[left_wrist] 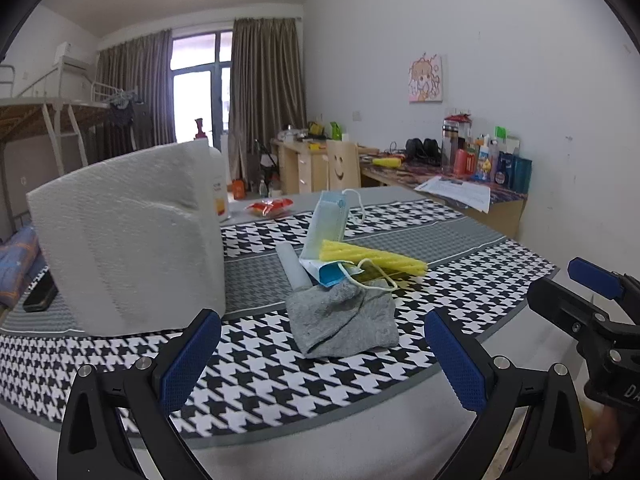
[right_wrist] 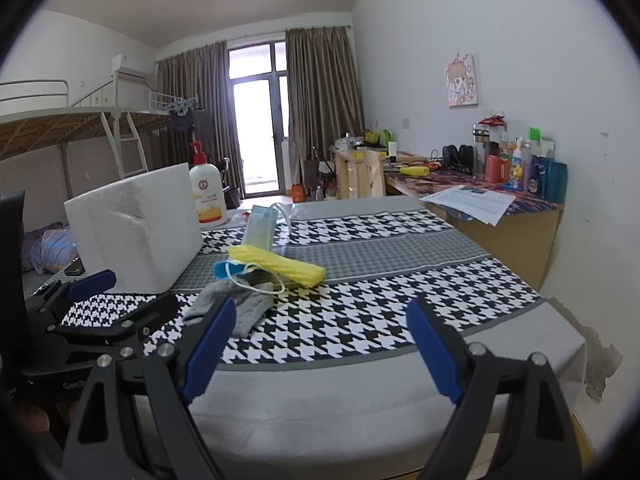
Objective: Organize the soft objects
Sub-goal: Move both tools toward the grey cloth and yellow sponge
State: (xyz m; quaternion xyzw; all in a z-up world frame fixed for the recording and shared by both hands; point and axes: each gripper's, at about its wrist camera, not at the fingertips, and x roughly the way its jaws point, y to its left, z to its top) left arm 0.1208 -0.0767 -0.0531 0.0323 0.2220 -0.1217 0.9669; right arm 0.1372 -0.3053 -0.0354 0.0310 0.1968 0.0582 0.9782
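A: How do the grippers stand?
B: The left gripper (left_wrist: 322, 356) and right gripper (right_wrist: 322, 354) gape wide, holding nothing.
A: And the grey sock (left_wrist: 342, 318)?
B: Just beyond the left gripper's fingertips, beside the tissue pack (left_wrist: 128, 240).

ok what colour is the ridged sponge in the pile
Yellow. The sponge shows best in the left wrist view, lying across the pile.

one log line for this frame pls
left gripper: open, empty | right gripper: open, empty | crumpled grey cloth: on houndstooth mat, untouched

Both wrist views low, near table (left_wrist: 500, 280), sharing sock (left_wrist: 344, 320) pile.
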